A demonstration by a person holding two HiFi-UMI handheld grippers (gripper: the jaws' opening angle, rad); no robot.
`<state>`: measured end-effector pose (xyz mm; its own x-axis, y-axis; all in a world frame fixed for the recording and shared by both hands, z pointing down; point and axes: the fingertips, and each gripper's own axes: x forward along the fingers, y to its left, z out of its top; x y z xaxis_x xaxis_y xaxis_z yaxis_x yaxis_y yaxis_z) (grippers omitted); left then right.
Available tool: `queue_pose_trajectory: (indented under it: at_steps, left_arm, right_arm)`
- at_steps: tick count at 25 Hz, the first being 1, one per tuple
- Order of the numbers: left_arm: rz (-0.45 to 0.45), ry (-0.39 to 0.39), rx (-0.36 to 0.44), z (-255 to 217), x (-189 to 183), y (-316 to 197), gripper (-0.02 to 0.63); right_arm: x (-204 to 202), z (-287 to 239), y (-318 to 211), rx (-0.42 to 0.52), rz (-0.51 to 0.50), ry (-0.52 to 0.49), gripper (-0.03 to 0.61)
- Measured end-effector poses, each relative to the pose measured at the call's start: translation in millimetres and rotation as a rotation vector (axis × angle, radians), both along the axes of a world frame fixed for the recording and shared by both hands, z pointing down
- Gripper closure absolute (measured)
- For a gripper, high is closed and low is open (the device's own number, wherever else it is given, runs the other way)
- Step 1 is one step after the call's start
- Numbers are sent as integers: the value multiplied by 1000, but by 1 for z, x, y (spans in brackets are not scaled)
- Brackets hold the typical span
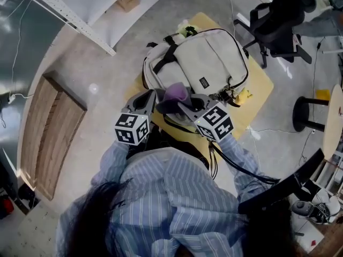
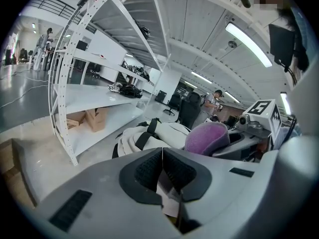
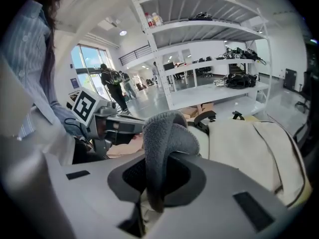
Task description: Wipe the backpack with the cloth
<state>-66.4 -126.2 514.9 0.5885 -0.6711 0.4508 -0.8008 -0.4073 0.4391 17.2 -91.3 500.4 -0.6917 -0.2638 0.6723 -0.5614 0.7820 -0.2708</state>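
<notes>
A white shelving rack (image 2: pixel 94 83) stands on the pale floor (image 1: pixel 102 68), with cardboard boxes (image 2: pixel 89 119) on its lowest shelf. A wooden panel (image 1: pixel 51 133) lies flat on the floor off to the left in the head view. A black office chair (image 1: pixel 278 20) and a black stool (image 1: pixel 305 114) stand on the far right.

A yellow tabletop (image 1: pixel 258 98) carries the cream backpack (image 1: pixel 209 63), which lies flat on it with its black straps toward the far left end and black piping round its panels. The person, in a blue striped shirt (image 1: pixel 171 197), leans over the table's near edge with both grippers held close together just above the near end of the backpack.

The right gripper (image 3: pixel 158 159) is clamped on the cloth (image 1: pixel 176 93), a purple terry rag that bulges up out of the jaws in a folded hump and sits over the backpack's near edge; whether it touches the fabric cannot be told. The left gripper (image 2: pixel 162 154) hovers just beside it to the left, its jaws pressed together with nothing held between the pads. Each gripper's marker cube (image 1: pixel 131 128) faces up toward the head camera.
</notes>
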Motion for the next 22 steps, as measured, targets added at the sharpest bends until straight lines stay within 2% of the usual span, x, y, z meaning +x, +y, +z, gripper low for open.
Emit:
queue_pose_trajectory:
  at_steps: [6,22]
  left_arm:
    - [13,1,-2,1,4,1,607]
    - [41,-3,-7,3,11,-2,608]
  right_arm:
    - [53,2,-47,33,148,40,537]
    - [274,33,-185,73,641,240,537]
